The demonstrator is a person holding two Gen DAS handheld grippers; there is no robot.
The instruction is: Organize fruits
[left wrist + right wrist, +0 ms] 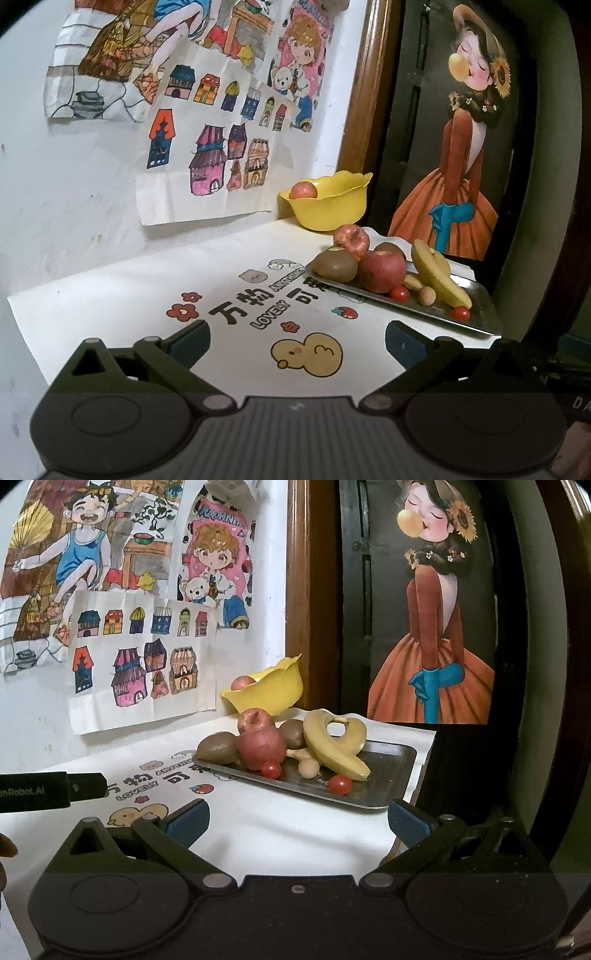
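Observation:
A metal tray (pixel 476 295) (pixel 391 764) on the white mat carries two red apples (pixel 382 269) (pixel 260 747), two kiwis (pixel 334 265) (pixel 217 748), bananas (pixel 436 275) (pixel 332 744), two cherry tomatoes (pixel 399 294) (pixel 340 784) and a small tan fruit (pixel 427 295) (pixel 308 767). Behind it, a yellow bowl (pixel 328 210) (pixel 273 694) holds one apple (pixel 303 191) (pixel 242 682). My left gripper (pixel 297 341) is open and empty, low over the mat, short of the tray. My right gripper (pixel 297 818) is open and empty, just before the tray's near edge.
White mat (pixel 147 295) (pixel 280 827) with cartoon print covers the table. Drawings (pixel 207 147) (pixel 140 657) hang on the wall at left. A wooden frame and a dark door with a poster (pixel 454 166) (pixel 432 646) stand at right. The left gripper's body (pixel 51 788) shows at the right view's left edge.

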